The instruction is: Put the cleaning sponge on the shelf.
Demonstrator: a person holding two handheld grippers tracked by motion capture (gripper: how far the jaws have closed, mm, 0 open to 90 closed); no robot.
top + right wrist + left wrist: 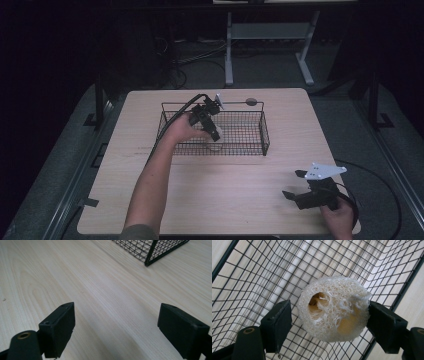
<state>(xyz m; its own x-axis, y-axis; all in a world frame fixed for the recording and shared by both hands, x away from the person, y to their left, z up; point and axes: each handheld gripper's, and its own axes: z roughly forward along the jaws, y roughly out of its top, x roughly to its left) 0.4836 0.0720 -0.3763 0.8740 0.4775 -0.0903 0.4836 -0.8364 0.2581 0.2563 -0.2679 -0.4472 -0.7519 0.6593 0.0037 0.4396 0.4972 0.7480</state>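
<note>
right gripper [294,184]: nearest the camera in the high view, at the table's front right corner, held in the person's right hand [340,218]; grey three-cornered plate on top.
right fingers [58,327]: wide apart, nothing between them; low over bare wood in the right gripper view.
table [240,200]: pale wood grain, rounded corners.
wire basket [250,142]: black mesh, on the far half of the table; one corner [147,255] shows at the top of the right gripper view.
left gripper [216,141]: reaching down into the basket near its front wall, left hand [182,131] behind it, cable trailing back over the rim.
loofah sponge [334,308]: pale, fibrous, round, with holes through its face; inside the basket, above the mesh floor.
left fingers [277,323]: spread; sponge sits between them. right-side pad touches the sponge's edge; left-side pad just beside it, a thin gap showing. not clamped.
round dark object [251,101]: on the table behind the basket; too small to identify.
</note>
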